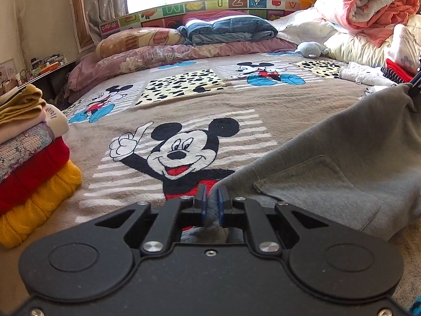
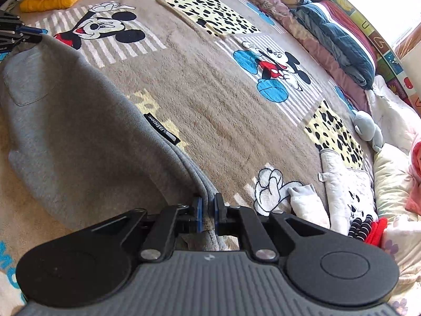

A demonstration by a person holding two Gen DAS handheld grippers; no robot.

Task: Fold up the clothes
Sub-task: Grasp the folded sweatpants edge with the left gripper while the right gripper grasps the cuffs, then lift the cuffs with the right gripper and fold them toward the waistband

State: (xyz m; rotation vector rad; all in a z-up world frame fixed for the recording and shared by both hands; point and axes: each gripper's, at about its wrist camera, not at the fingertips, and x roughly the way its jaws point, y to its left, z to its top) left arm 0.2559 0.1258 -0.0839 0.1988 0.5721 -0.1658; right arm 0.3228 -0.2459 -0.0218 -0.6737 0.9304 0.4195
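Bare blanket (image 1: 184,100) beyond tongs-pinched grey garment (image 1: 342,171) edge.

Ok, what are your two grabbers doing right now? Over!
Left gripper shut on grey garment. Right gripper shut on its other end. Garment stretched between them above the blanket. Nothing in the way.

Grey fleece garment (image 1: 342,158), patch pocket up, stretched above bed
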